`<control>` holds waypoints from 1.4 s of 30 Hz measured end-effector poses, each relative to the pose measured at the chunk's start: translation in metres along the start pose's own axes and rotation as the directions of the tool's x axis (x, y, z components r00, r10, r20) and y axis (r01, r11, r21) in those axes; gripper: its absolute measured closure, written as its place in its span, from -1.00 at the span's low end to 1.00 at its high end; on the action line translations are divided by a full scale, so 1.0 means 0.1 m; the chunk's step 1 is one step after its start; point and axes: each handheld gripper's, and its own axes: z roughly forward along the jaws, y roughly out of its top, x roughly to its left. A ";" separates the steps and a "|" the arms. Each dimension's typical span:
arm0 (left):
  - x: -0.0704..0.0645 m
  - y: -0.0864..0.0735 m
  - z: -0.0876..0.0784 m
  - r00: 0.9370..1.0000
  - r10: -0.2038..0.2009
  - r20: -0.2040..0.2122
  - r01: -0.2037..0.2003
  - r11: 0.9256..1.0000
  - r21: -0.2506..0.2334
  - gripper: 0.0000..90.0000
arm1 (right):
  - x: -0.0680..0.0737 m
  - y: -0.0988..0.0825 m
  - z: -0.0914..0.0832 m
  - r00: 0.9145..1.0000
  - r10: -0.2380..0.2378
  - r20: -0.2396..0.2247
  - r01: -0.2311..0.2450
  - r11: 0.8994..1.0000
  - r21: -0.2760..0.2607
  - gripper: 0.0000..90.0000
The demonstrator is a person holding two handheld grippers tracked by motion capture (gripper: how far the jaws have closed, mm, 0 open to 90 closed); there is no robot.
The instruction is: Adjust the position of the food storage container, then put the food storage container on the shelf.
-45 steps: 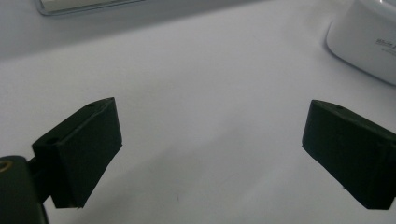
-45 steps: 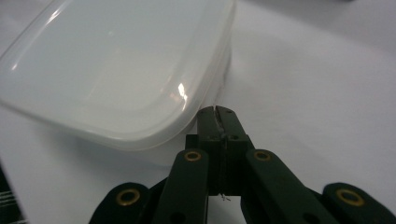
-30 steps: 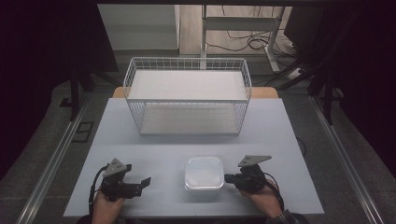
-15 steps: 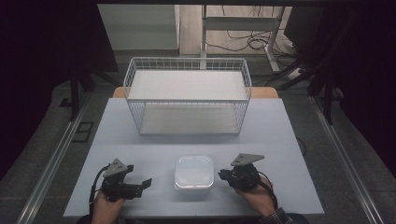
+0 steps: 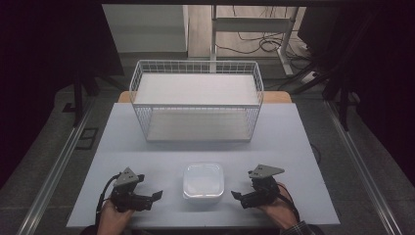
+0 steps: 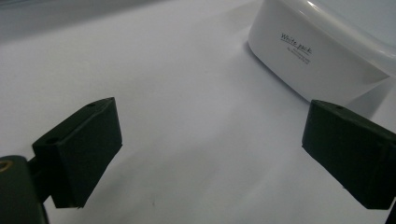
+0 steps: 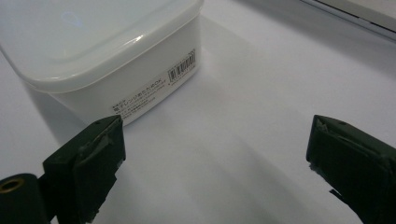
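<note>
White lidded container sits between left gripper and right gripper — wire basket behind.

Container slid left; right gripper backed off right.

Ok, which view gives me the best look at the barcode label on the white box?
The right gripper view: the box is close, and its label with barcode faces the camera between the open jaws. The left gripper view shows another side, printed "White pack". The high view shows the lidded box from above, with no label visible.
</note>
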 end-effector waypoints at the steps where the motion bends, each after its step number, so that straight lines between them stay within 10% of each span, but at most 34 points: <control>1: 0.00 0.00 0.00 1.000 -0.005 0.004 0.005 1.000 0.006 -0.91 | 0.00 0.00 0.00 1.000 0.002 0.002 -0.002 1.000 -0.002 -0.94; 9: -0.02 0.08 0.01 0.994 -0.035 0.100 0.035 0.999 0.000 -0.92 | 0.04 0.08 -0.02 1.000 0.021 0.013 -0.021 1.000 -0.017 -0.98; 18: -0.21 0.32 0.11 0.992 0.068 0.106 -0.069 0.997 0.013 -0.83 | 0.12 0.25 -0.05 0.999 0.043 0.011 -0.043 0.999 -0.031 -0.95; 28: -0.33 0.61 0.29 0.980 0.092 0.176 -0.093 0.996 -0.002 -0.81 | 0.20 0.44 0.00 0.997 0.068 -0.037 -0.069 0.997 -0.027 -0.81; 42: -0.38 0.64 0.63 0.970 0.037 0.239 -0.047 0.998 0.036 -0.85 | 0.30 0.53 0.24 0.993 0.067 -0.097 -0.068 0.998 -0.010 -0.79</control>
